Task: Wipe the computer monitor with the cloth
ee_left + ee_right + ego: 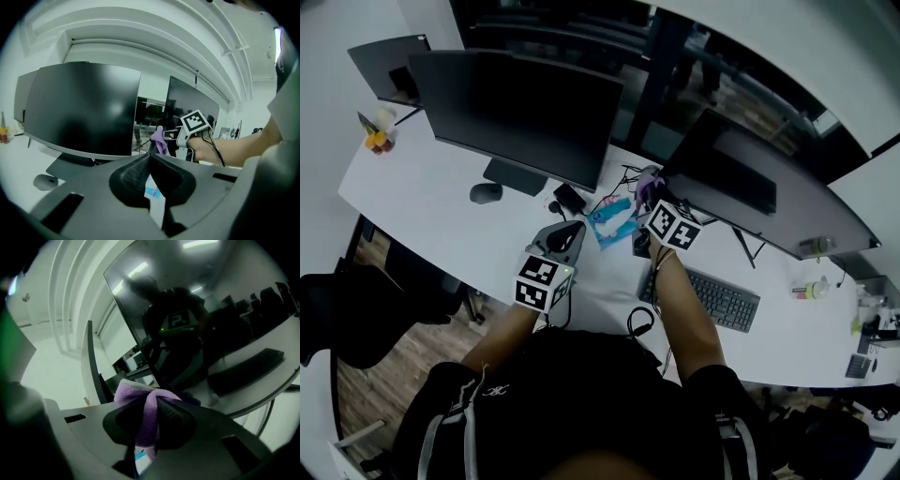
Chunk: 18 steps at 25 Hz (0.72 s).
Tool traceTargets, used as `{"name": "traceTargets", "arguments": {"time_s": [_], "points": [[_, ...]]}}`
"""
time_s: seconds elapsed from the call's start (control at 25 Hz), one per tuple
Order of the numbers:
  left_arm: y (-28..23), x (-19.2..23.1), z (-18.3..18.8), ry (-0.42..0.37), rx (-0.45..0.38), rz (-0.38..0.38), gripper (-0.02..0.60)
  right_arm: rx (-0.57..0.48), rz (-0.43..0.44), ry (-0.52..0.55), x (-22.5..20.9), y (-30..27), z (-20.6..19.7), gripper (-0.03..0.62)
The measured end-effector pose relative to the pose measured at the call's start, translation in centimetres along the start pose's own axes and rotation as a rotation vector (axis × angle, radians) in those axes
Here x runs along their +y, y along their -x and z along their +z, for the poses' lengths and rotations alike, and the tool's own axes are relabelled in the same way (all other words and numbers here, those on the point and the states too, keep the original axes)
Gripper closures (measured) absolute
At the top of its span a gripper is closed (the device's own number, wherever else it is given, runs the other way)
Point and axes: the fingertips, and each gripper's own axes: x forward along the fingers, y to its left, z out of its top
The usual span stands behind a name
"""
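Note:
Two dark monitors stand on the white desk: one on the left (520,112) and one on the right (750,183). My right gripper (648,185) is shut on a purple cloth (649,176) and holds it up by the right monitor's left edge. In the right gripper view the cloth (140,411) is bunched between the jaws, close in front of that monitor's screen (197,319), which reflects the person. My left gripper (567,232) hovers over the desk before the left monitor (82,108), jaws together with nothing between them. From there the cloth (161,140) shows ahead.
A mouse (486,192) lies by the left monitor's stand. A blue packet (612,221) and black cables lie between the monitors. A keyboard (712,295) sits at the right. A third screen (386,64) stands far left; small bottles (377,141) and a chair (356,314) are there too.

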Motion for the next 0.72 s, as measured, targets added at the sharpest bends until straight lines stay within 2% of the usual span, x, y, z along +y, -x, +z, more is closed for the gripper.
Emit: {"name": "traceTargets", "arguments": {"time_s": [0.28,0.56,0.72], "points": [[-0.3,-0.3,0.1,-0.002,0.002,-0.007,0.569,-0.055,0.007,-0.022,1.3,1.4,2.9,0.519],[-0.7,-0.3,0.2,-0.003,0.0,-0.02,0.569,-0.179,0.055,0.107,4.8,3.1,7.5,0.519],[-0.8,-0.5,0.4,-0.005,-0.007,-0.028,0.569,-0.218,0.074,0.089,6.1,3.8,9.9,0.519]]}}
